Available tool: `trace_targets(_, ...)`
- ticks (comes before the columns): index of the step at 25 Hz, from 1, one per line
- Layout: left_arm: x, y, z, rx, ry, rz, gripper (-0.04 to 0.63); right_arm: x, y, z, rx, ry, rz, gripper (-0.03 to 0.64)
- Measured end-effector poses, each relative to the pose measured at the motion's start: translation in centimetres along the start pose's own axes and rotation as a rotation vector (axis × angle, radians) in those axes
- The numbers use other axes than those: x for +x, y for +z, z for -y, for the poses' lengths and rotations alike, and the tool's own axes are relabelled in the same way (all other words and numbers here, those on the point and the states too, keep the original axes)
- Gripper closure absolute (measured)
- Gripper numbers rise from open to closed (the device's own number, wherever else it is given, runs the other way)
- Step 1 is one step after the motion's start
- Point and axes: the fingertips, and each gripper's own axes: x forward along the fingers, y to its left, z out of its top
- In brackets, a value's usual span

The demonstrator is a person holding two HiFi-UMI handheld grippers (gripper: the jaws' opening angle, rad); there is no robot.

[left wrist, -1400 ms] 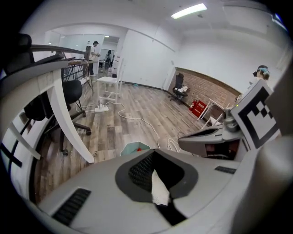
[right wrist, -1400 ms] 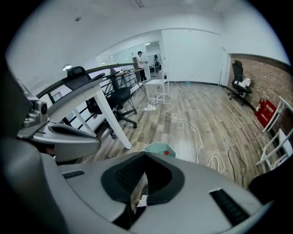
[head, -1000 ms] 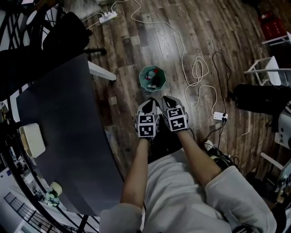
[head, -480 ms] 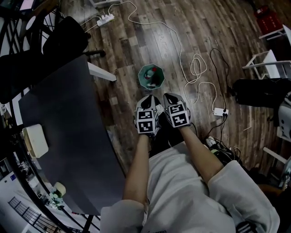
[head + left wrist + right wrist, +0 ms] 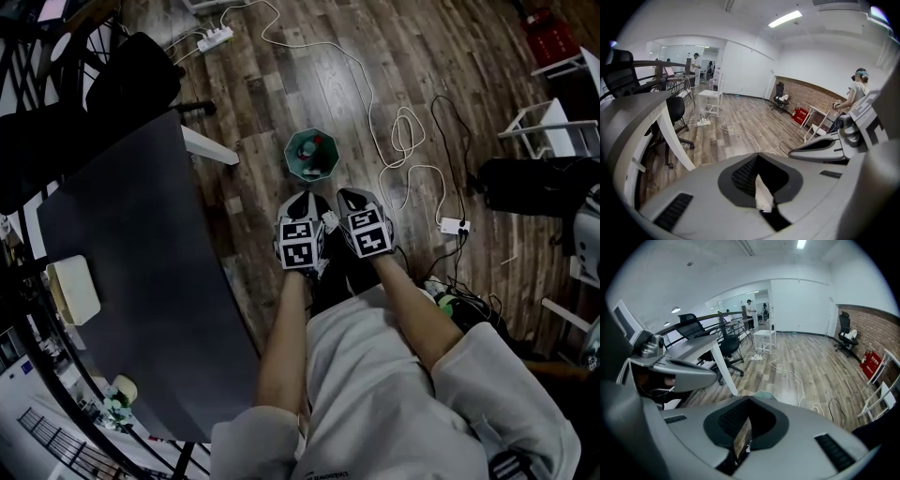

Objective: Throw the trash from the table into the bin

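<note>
Where the grippers are: the left gripper (image 5: 302, 200) and the right gripper (image 5: 350, 196) sit side by side in the centre of the head view, their marker cubes almost touching, both pointing toward the upper part of the frame.
Left gripper: in the left gripper view its jaws are pressed together at the tips. A white crumpled scrap (image 5: 764, 197) sits in the narrow slit between them, pinched there.
Right gripper: in the right gripper view its jaws are pressed together with nothing held. Through the thin slit behind the tips only the wood floor (image 5: 281, 84) shows.
Bin: the teal bin (image 5: 311, 155) stands on the floor just above the gripper tips in the head view, apart from them. Some small things lie inside it, one red and one white, too small to name.
Table: the dark table (image 5: 131, 253) fills the left side of the head view, with a white box (image 5: 75, 289) near its left edge.
Floor: white and black cables (image 5: 403, 141) run across the upper right of the frame.
</note>
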Motion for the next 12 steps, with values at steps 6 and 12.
trace_targets(6, 0.11, -0.09, 0.06, 0.011, -0.012, -0.007, 0.568, 0.26, 0.15, -0.33, -0.006, -0.001, -0.009, 0.609)
trace_targets(12, 0.44, 0.08, 0.13, 0.01, -0.017, -0.012, 0.568, 0.67, 0.58, -0.39, -0.019, 0.002, -0.002, 0.609)
